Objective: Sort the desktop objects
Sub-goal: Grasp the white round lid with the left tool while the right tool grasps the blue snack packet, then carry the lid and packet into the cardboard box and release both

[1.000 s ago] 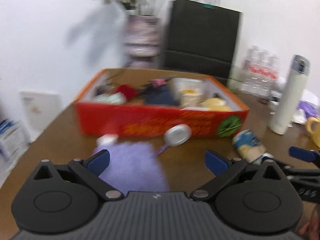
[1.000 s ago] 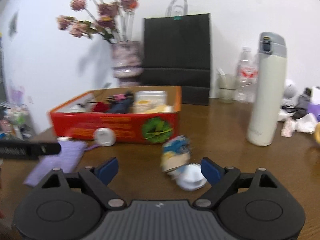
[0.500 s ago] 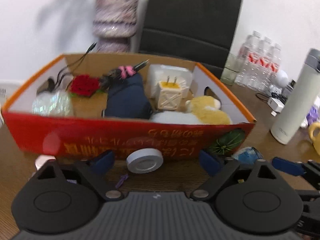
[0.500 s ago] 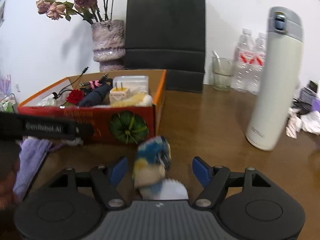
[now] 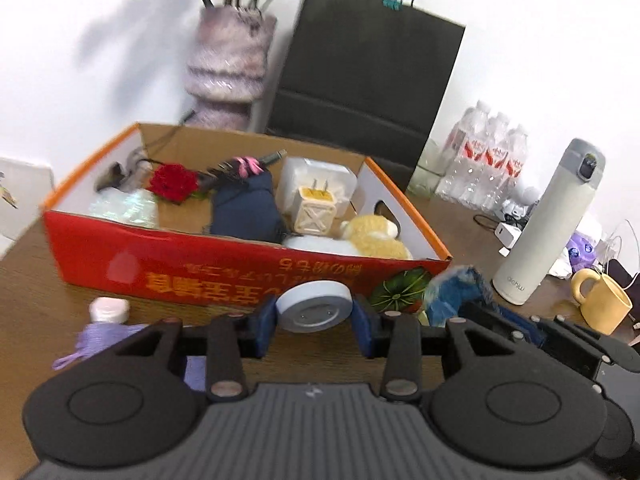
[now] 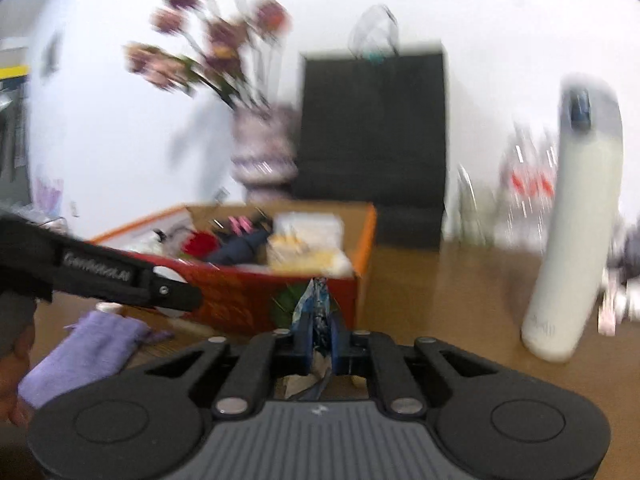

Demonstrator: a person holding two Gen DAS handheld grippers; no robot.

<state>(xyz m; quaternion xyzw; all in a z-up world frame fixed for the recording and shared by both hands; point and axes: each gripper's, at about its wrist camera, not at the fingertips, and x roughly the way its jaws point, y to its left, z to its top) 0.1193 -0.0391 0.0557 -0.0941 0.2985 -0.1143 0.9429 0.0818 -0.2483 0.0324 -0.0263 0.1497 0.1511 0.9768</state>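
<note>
the left claw (image 5: 314, 320) is clenched on a round white disc (image 5: 315, 307), held just in front of the red box (image 5: 224, 270) on the table (image 5: 36, 300). the right claw (image 6: 320, 336) pinches a crumpled blue wrapper (image 6: 316, 304) near the box's right front corner. a purple pouch (image 6: 86, 350) lies on the table before the box.
</note>
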